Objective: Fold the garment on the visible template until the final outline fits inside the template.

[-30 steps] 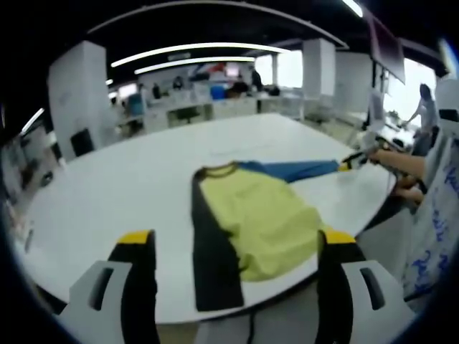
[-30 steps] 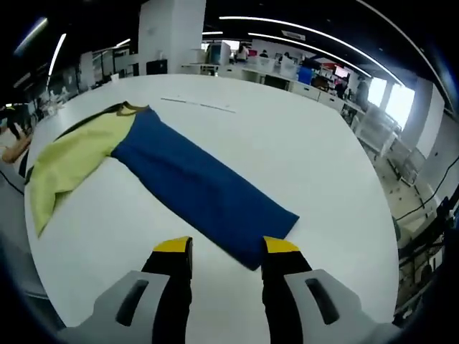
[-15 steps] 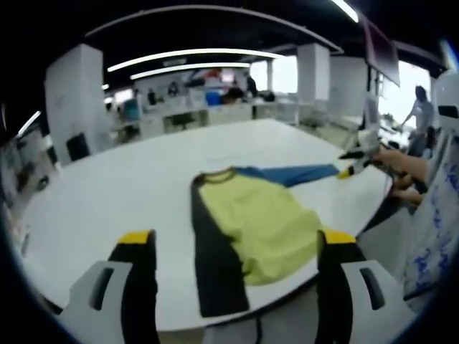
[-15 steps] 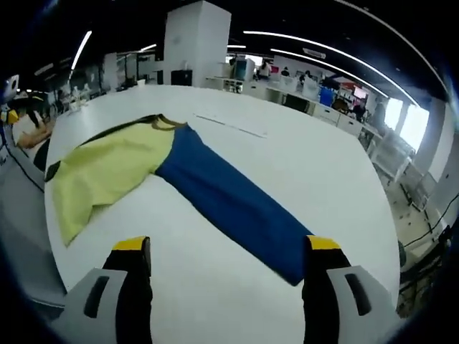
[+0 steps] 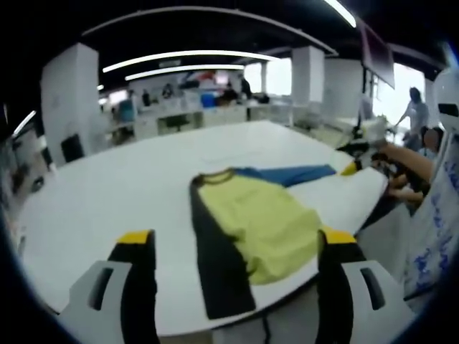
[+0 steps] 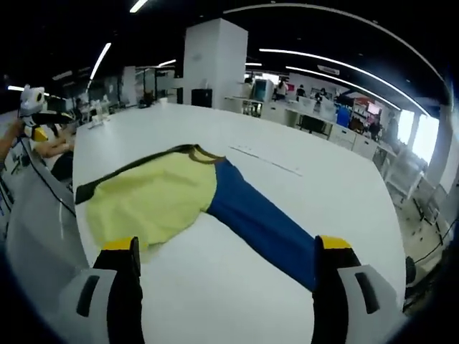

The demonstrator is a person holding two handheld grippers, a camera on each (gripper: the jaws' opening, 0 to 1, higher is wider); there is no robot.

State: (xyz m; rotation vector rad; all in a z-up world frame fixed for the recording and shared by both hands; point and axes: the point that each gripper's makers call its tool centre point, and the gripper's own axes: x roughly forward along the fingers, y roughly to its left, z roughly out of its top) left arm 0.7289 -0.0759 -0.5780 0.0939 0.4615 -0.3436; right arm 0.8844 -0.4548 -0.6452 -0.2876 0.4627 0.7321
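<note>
A garment lies flat on the white table [image 5: 100, 193]: a yellow-green body [image 5: 258, 218], a black strip [image 5: 215, 258] along its left side and a long blue part [image 5: 287, 174] running off to the right. My left gripper [image 5: 237, 240] is open at the table's near edge, short of the garment's hem. My right gripper [image 6: 226, 247] is open wide above the table, with the blue part [image 6: 262, 222] and the yellow-green body [image 6: 154, 201] ahead of it. Nothing is between either pair of jaws. In the left gripper view the right gripper [image 5: 356, 148] hovers past the blue end.
A thin line [image 6: 262, 159] is marked on the table [image 6: 337, 179] beyond the garment. A person's hand [image 5: 405, 163] and patterned sleeve [image 5: 430, 229] are at the right. Desks, pillars and people stand in the room behind. The table edge runs close under both grippers.
My right gripper's jaws have spread from narrow to wide and it has drawn back from the end of the blue part. The left gripper has hardly moved.
</note>
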